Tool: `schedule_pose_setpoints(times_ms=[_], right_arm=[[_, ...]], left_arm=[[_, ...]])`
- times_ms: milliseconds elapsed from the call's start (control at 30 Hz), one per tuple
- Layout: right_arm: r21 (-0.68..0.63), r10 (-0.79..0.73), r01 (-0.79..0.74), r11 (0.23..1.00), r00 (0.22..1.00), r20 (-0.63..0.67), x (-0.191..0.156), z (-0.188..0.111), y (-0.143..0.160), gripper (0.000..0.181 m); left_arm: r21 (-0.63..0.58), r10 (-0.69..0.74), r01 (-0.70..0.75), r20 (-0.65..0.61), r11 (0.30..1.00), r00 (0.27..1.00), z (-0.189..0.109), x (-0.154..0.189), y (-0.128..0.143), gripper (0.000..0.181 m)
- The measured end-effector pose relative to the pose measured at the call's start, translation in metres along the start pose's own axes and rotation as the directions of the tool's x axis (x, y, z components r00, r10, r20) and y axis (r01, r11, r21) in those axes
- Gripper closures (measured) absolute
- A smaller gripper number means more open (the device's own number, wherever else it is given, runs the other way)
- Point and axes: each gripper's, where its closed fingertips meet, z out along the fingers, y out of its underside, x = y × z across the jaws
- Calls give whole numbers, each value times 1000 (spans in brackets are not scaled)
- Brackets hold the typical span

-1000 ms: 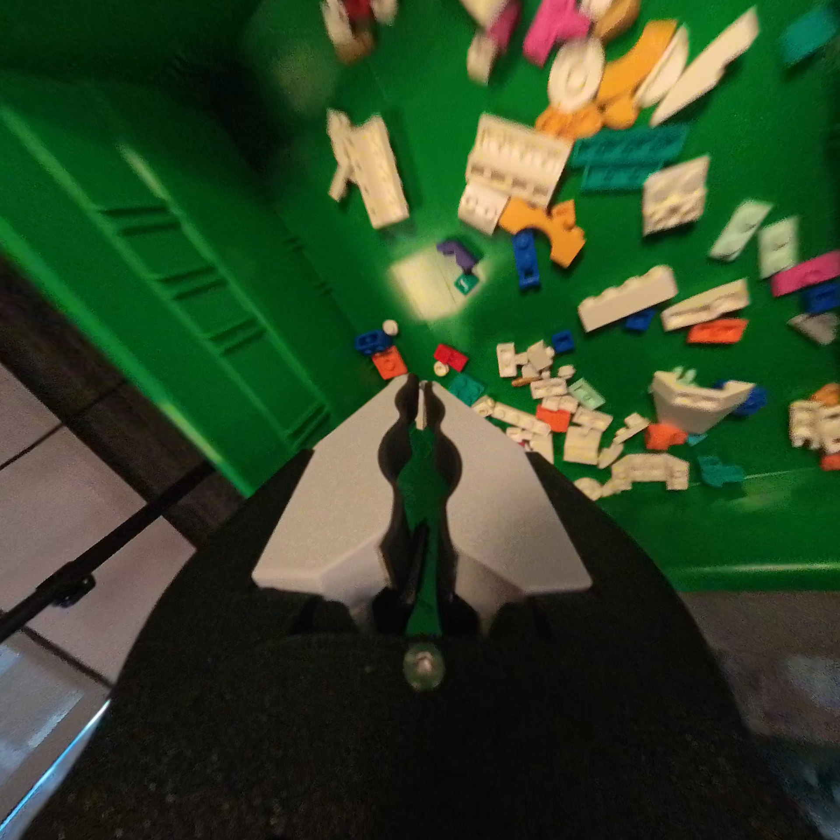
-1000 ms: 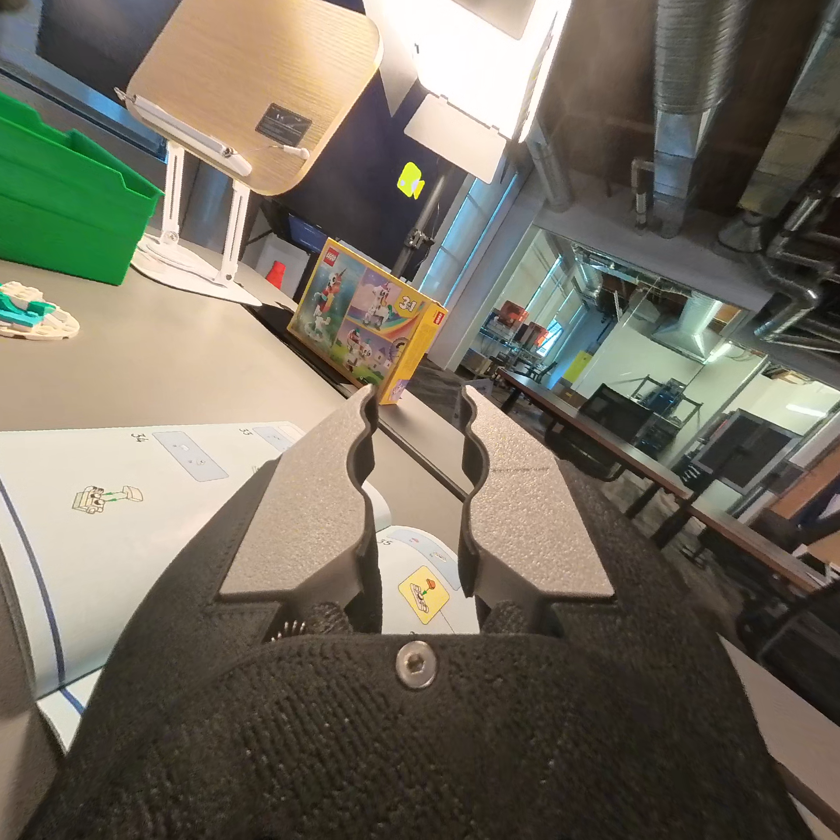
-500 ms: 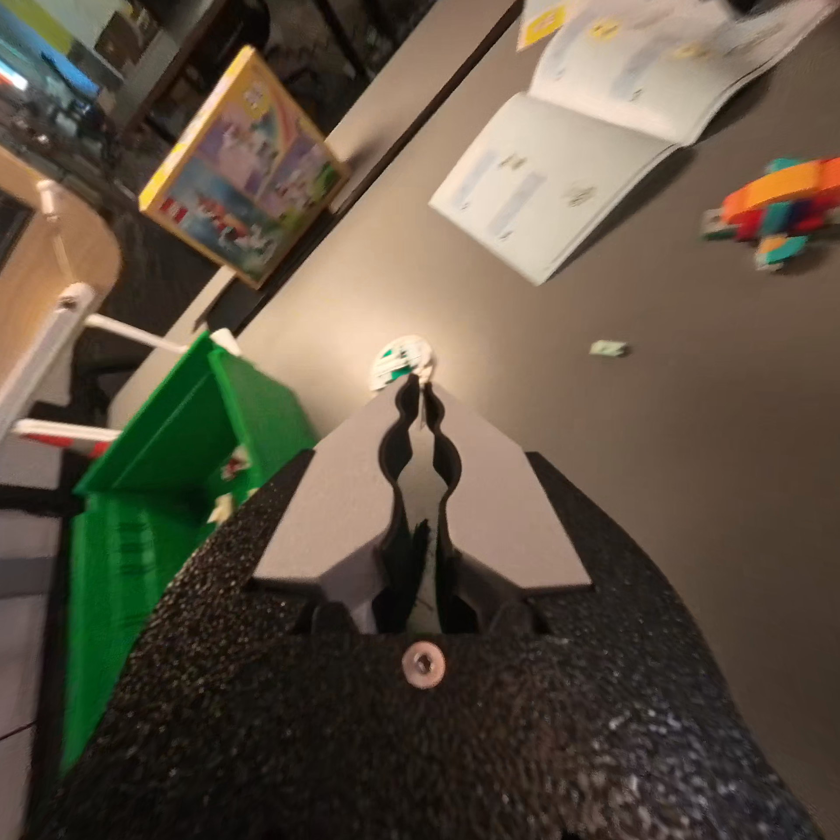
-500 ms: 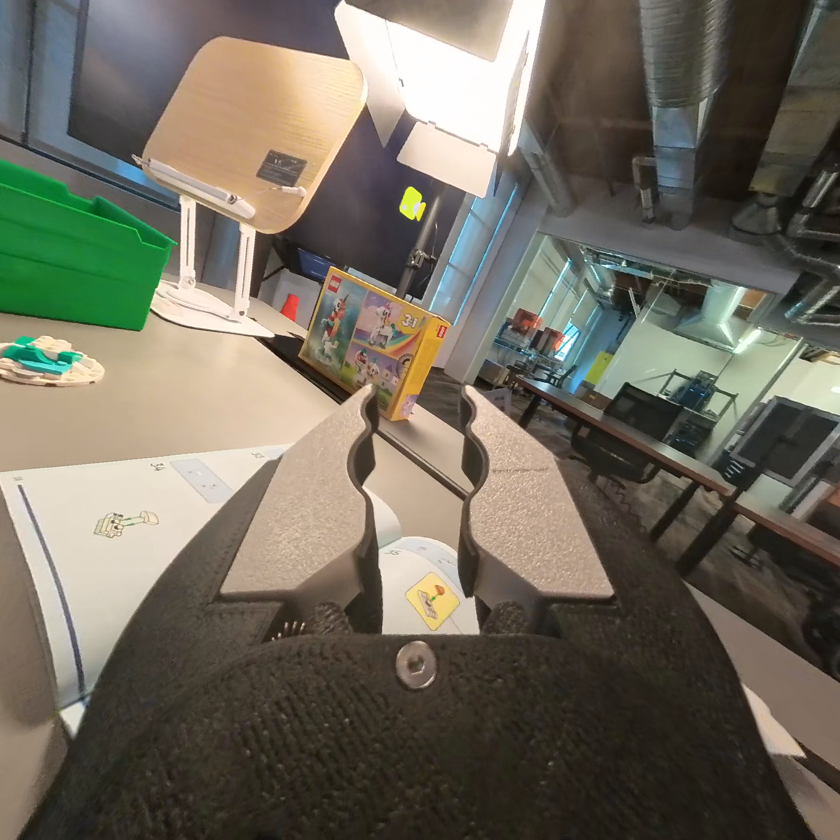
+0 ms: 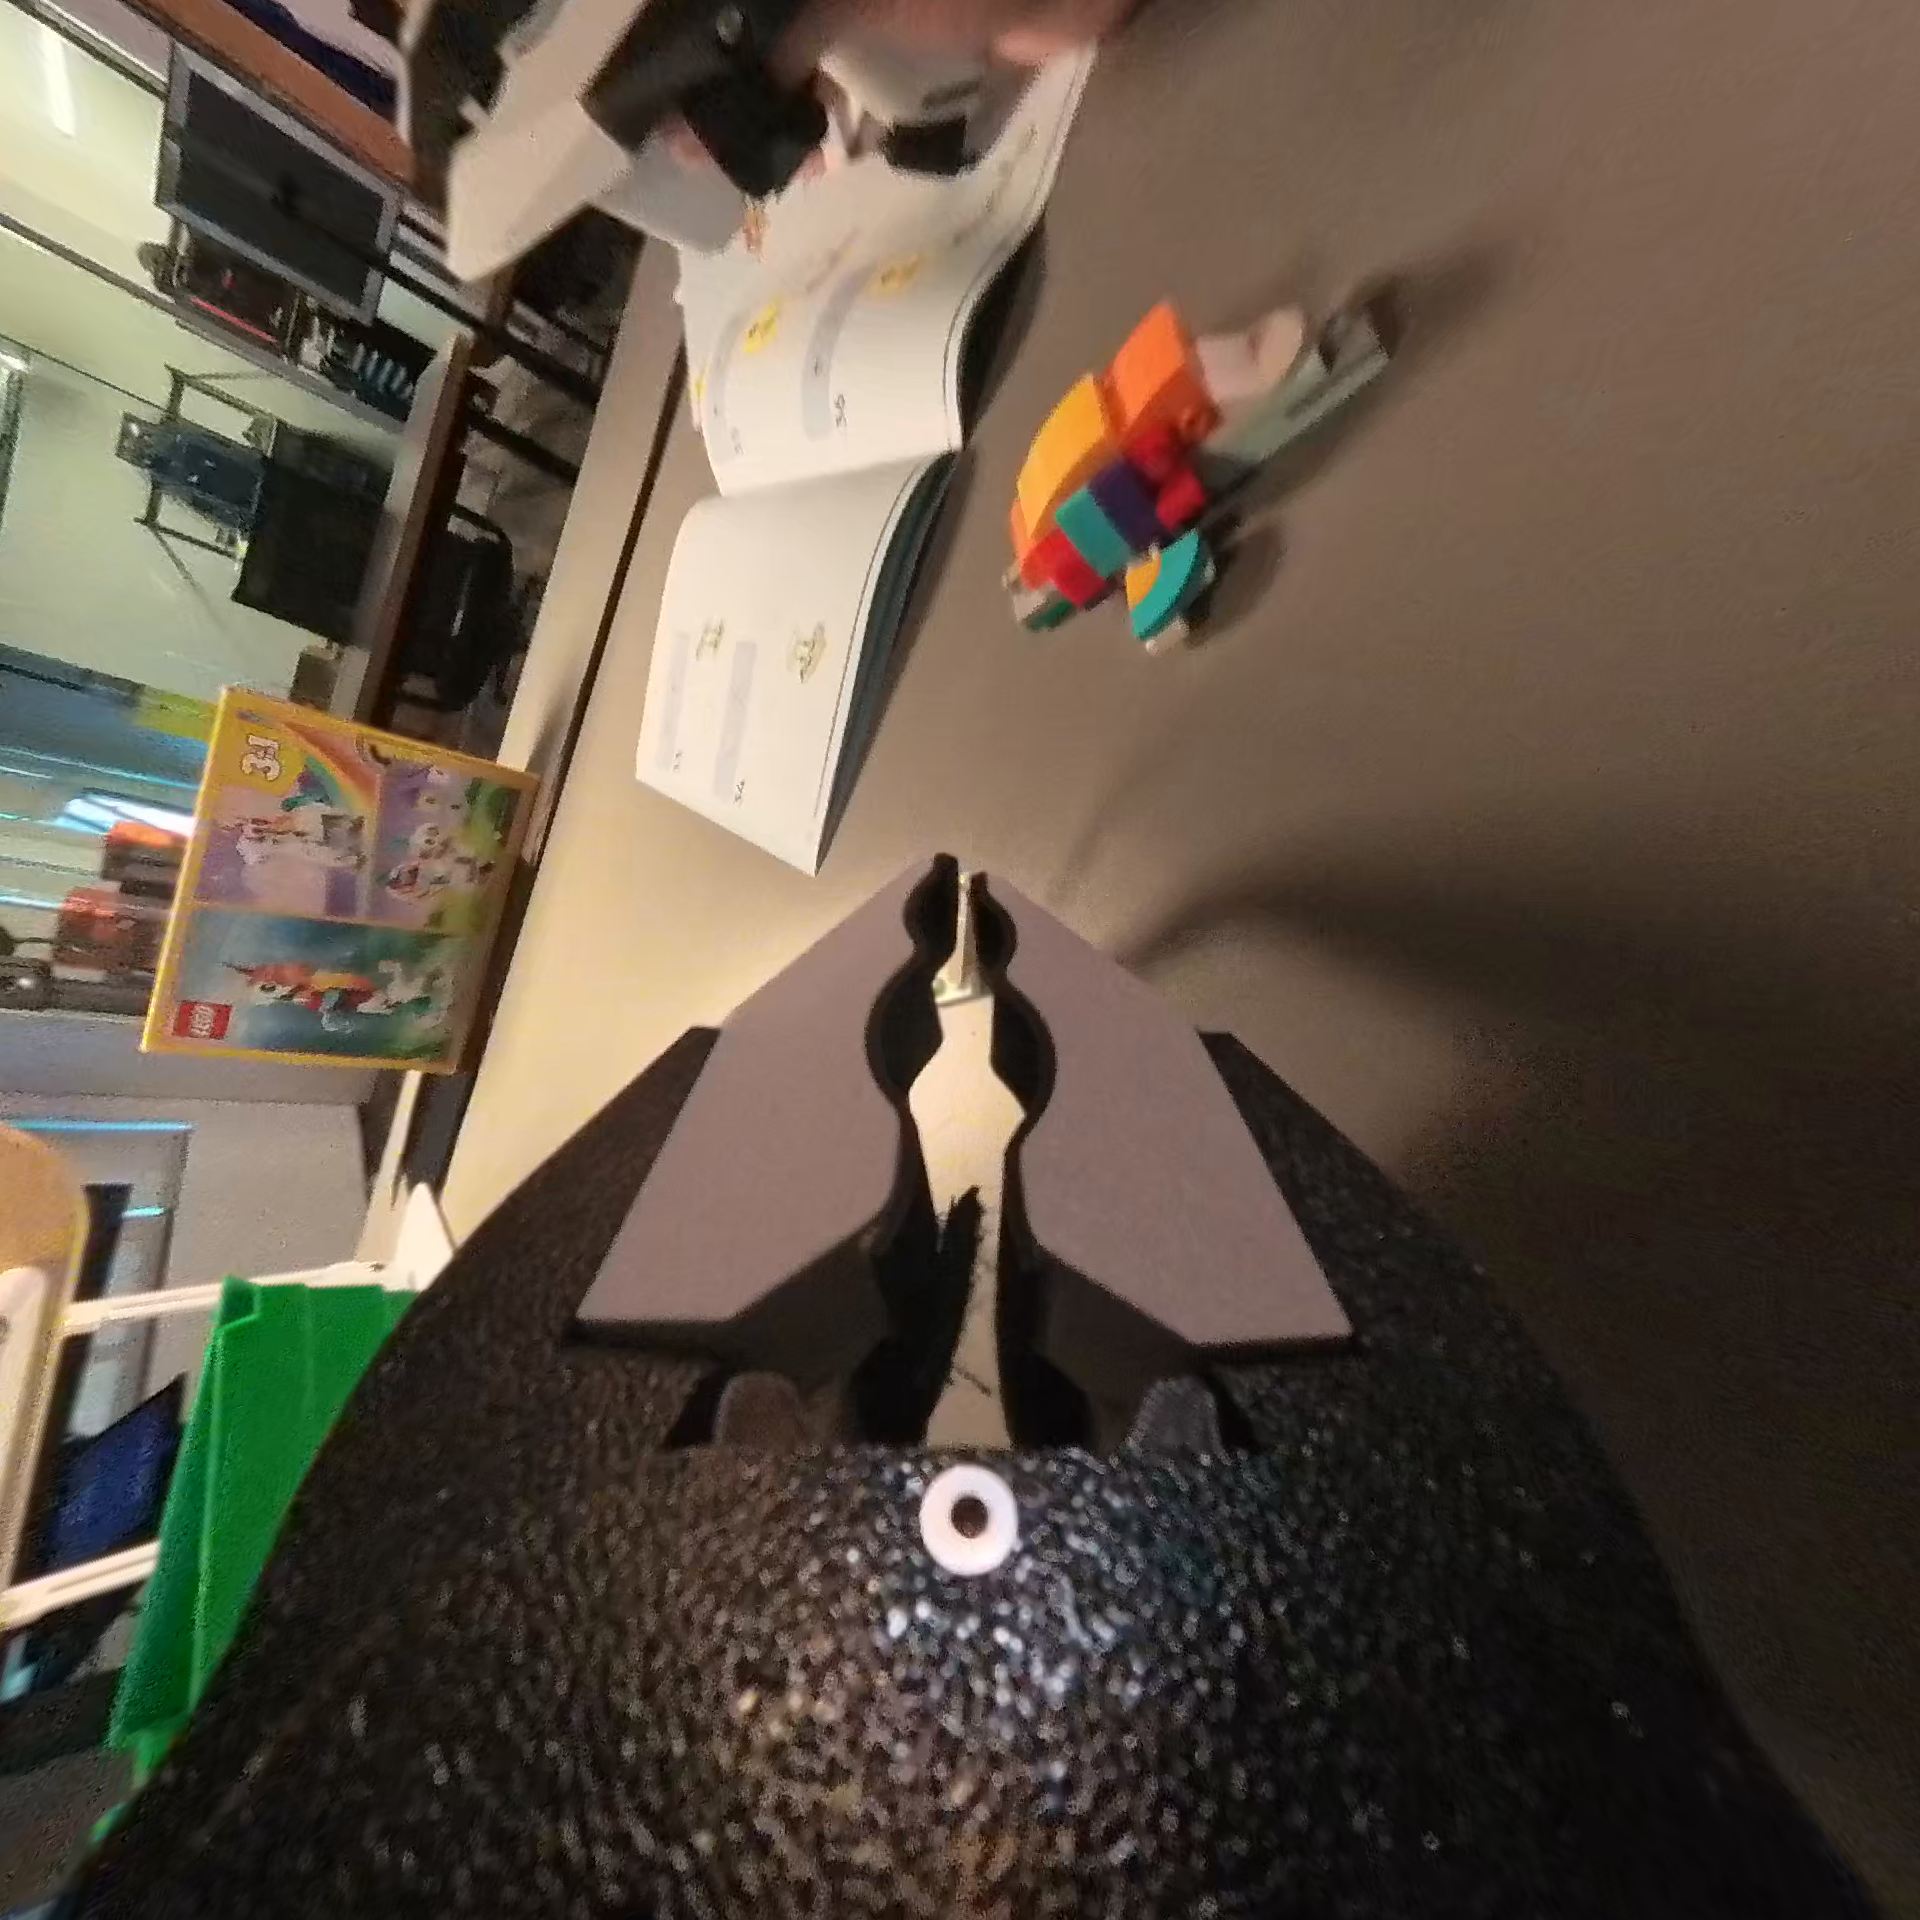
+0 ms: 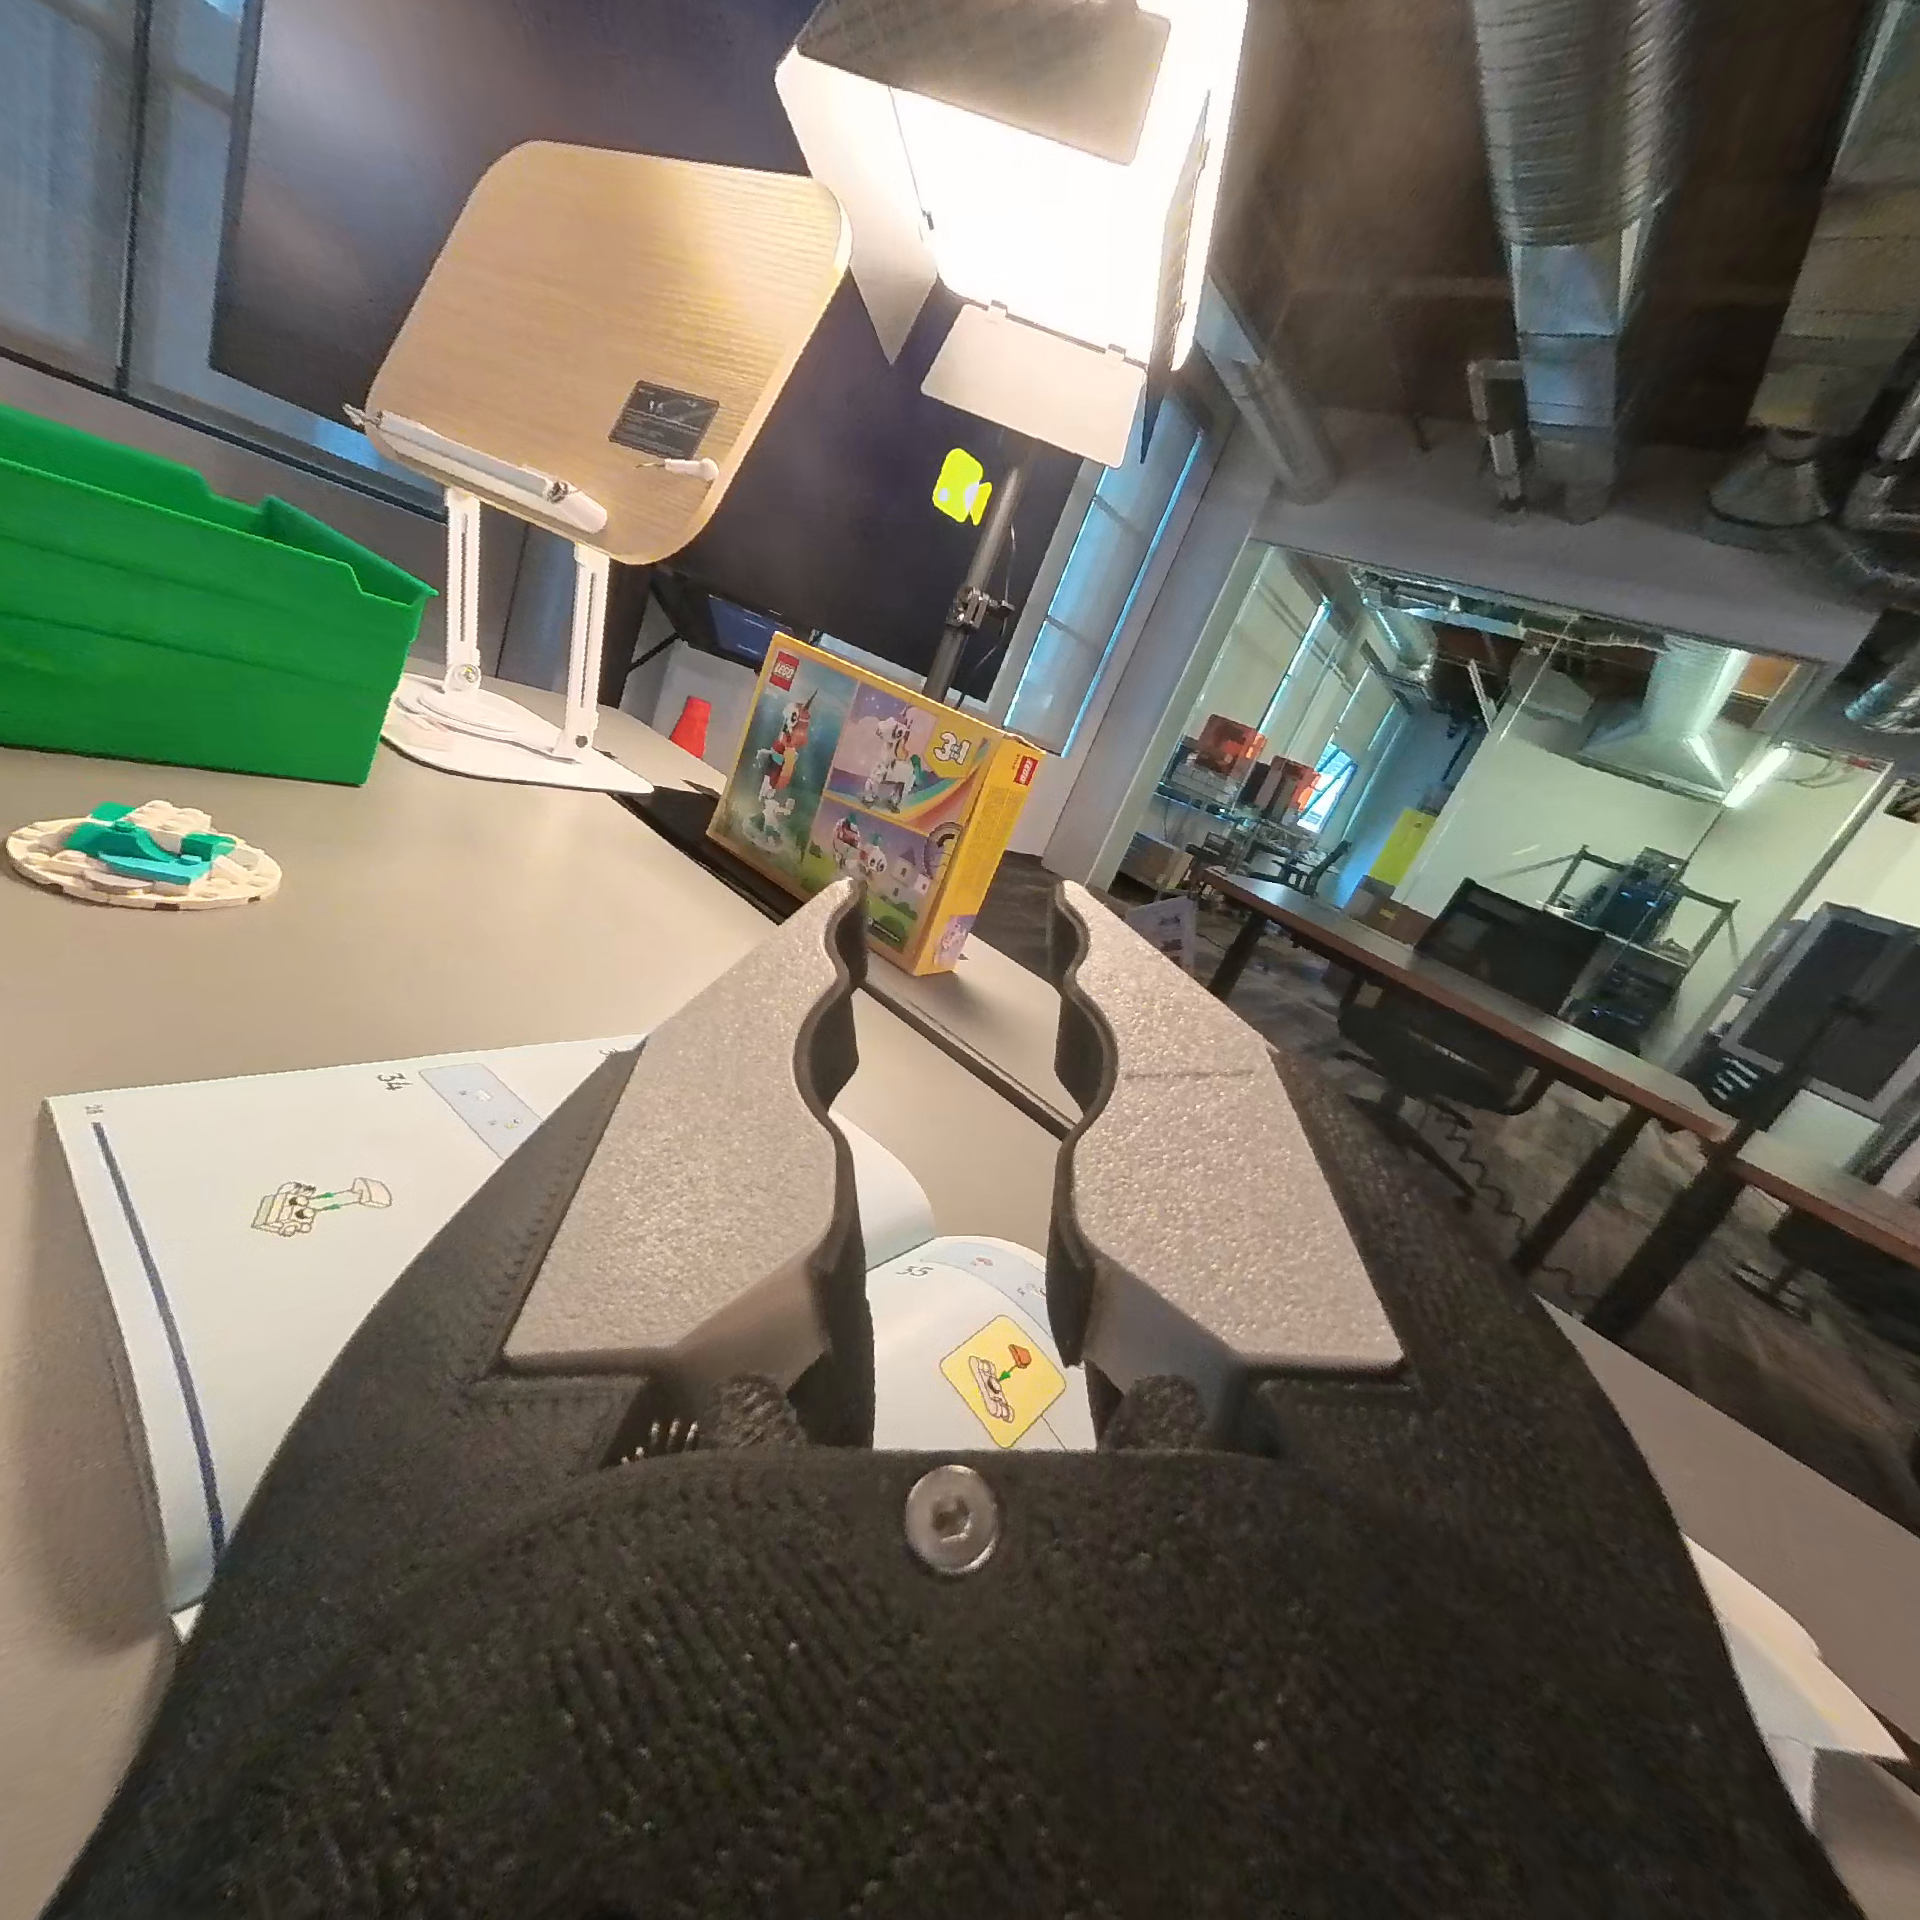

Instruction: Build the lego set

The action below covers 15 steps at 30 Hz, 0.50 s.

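Basically, left gripper (image 5: 964,894) pinched a tiny, light, stiff white piece (image 5: 971,951) by its flat sides at the tips, easily dropped; right gripper (image 6: 954,914) sat spread, empty.

1. Bin (image 6: 197,644): bright green.
2. Box (image 6: 883,821): yellow edges, pastel rainbow pictures.
3. Booklet (image 6: 312,1195): white, pale blue panels.
4. Brick model (image 5: 1127,488): orange, red, teal, purple.
5. Surface (image 6: 468,935): plain grey.

Left tool (image 5: 961,883) swung from bin (image 5: 239,1455) over table (image 5: 1455,831).
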Motion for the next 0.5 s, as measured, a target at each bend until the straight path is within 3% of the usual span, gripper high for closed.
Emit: schedule_pose_setpoints(times_ms=[233, 367, 500], right_arm=[[0, 0, 0, 1000, 1000, 0, 0, 0, 0, 148], [0, 2, -2, 1000, 1000, 0, 0, 0, 0, 148], [1, 1, -1, 1000, 1000, 2, 0, 0, 0, 148]], left_arm=[[-59, 107, -110, -39, 992, 993, 8, 18, 11, 180], [-27, 17, -20, -89, 999, 996, 5, 25, 9, 181], [-35, -198, 195, -166, 980, 966, 1, 24, 11, 176]])
